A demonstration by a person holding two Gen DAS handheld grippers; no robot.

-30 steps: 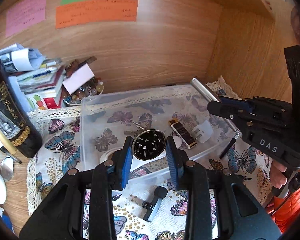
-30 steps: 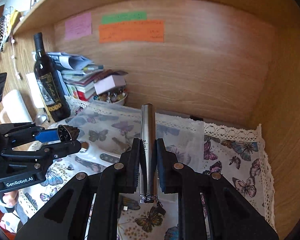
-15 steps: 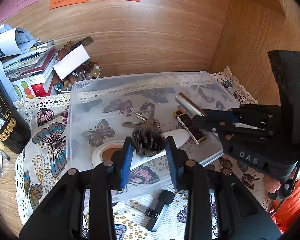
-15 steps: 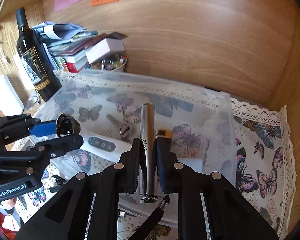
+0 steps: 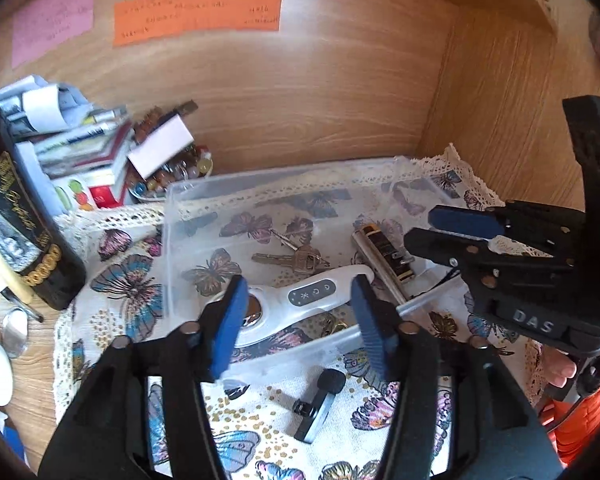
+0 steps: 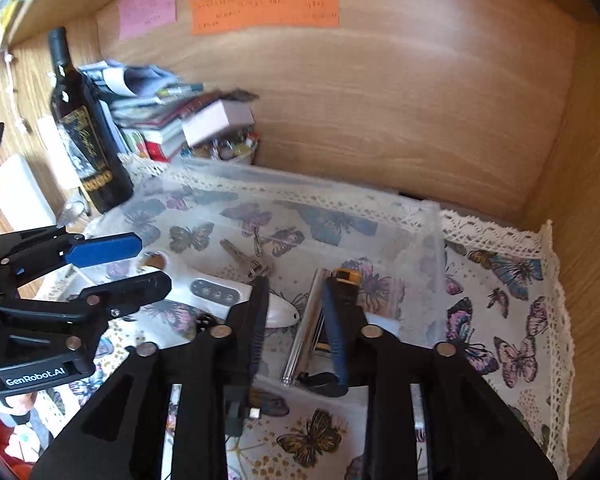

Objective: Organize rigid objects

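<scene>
A clear plastic bin stands on the butterfly cloth. In it lie a white handheld device, keys, a silver metal tube and a dark lighter with a yellow end. My left gripper is open and empty over the bin's near side. My right gripper is open over the tube, which lies loose below it. The round black piece is not in view.
A wine bottle, stacked books and papers, and a bowl of beads stand at the back left. A small black clip-on piece lies on the cloth before the bin. Wooden walls close the back and right.
My right gripper opened and let the silver tube drop into the bin. My left gripper opened wide and no longer holds the round black piece.
</scene>
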